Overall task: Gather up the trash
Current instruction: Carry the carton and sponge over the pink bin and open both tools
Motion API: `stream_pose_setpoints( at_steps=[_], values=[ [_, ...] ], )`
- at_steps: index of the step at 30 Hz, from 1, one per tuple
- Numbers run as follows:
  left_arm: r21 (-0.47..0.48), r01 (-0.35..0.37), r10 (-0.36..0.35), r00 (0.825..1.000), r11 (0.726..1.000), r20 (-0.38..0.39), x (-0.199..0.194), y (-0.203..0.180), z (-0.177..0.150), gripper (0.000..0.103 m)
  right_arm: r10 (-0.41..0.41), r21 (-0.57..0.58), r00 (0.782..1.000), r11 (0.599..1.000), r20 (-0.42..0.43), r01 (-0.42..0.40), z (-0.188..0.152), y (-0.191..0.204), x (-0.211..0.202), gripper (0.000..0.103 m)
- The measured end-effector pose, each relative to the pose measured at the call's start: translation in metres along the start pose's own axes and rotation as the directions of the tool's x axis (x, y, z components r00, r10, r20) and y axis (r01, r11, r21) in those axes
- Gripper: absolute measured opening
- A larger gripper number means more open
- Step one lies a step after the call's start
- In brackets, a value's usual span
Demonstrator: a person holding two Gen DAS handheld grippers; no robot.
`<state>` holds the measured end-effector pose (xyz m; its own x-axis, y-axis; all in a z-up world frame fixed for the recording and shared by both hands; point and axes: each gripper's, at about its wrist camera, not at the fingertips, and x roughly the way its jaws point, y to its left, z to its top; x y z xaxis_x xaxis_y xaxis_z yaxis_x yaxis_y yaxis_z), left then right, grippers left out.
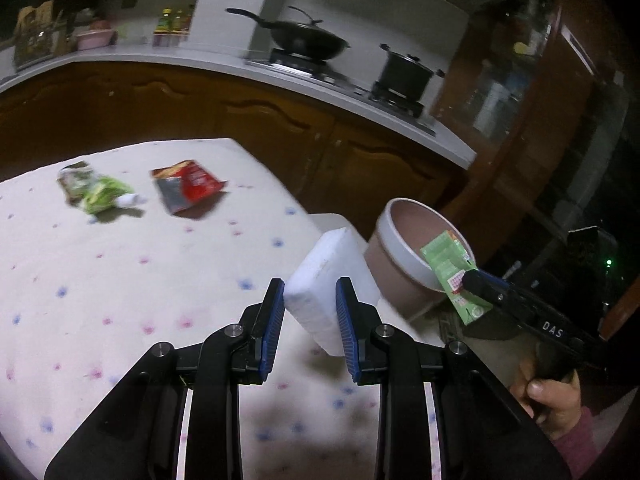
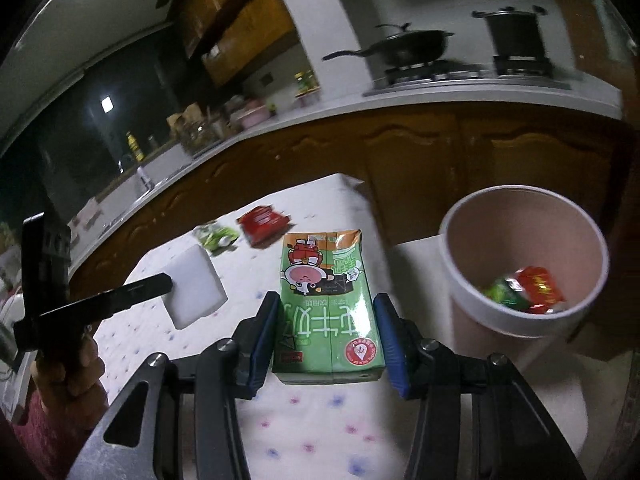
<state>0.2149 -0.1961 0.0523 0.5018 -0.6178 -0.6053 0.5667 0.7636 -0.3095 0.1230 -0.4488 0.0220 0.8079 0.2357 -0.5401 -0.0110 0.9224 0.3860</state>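
1. Carry the green milk carton level until it is fully over the round bin, which stands at the tabletop edge, then let go; the rim is close, so clear it first.
2. The right claw is clamped about half-wide on the carton.
3. The left claw pinches a white foam block narrowly, just beside the bin (next in line, I would judge).
4. Two wrappers lie on the tabletop, well apart from the bin.
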Motion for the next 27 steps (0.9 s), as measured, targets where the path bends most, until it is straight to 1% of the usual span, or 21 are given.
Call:
stream_pose_setpoints(
  at_steps=[2, 11, 15, 18, 24, 27],
  values=[
    [0.018, 0.012, -0.012, 1.0, 1.0, -0.005, 0.008, -0.014, 0.003, 0.025, -0.016, 0.011, 1.0, 1.0, 0.012, 0.015, 0.002, -0.01, -0.007, 0.048],
    [0.068, 0.049, -0.048, 0.999, 0.996, -0.023, 0.041, -0.056, 0.019, 0.025, -0.072, 0.052, 0.996, 0.996, 0.051, 0.069, 0.008, -0.054, -0.028, 0.048],
    [0.083, 0.067, -0.065, 0.998, 0.994, -0.027, 0.055, -0.073, 0.028, 0.025, -0.097, 0.082, 0.993, 0.992, 0.062, 0.092, 0.012, -0.076, -0.031, 0.048],
    [0.078, 0.094, -0.091, 0.995, 0.993, -0.039, 0.072, -0.082, 0.035, 0.025, -0.132, 0.091, 0.989, 0.988, 0.07, 0.126, 0.016, -0.09, -0.032, 0.048],
    [0.097, 0.11, -0.105, 0.993, 0.989, -0.055, 0.105, -0.108, 0.051, 0.025, -0.172, 0.135, 0.981, 0.978, 0.088, 0.159, 0.025, -0.119, -0.033, 0.048],
    [0.096, 0.11, -0.107, 0.993, 0.989, -0.044, 0.118, -0.117, 0.058, 0.025, -0.182, 0.141, 0.979, 0.975, 0.09, 0.169, 0.028, -0.128, -0.032, 0.048]
  ],
)
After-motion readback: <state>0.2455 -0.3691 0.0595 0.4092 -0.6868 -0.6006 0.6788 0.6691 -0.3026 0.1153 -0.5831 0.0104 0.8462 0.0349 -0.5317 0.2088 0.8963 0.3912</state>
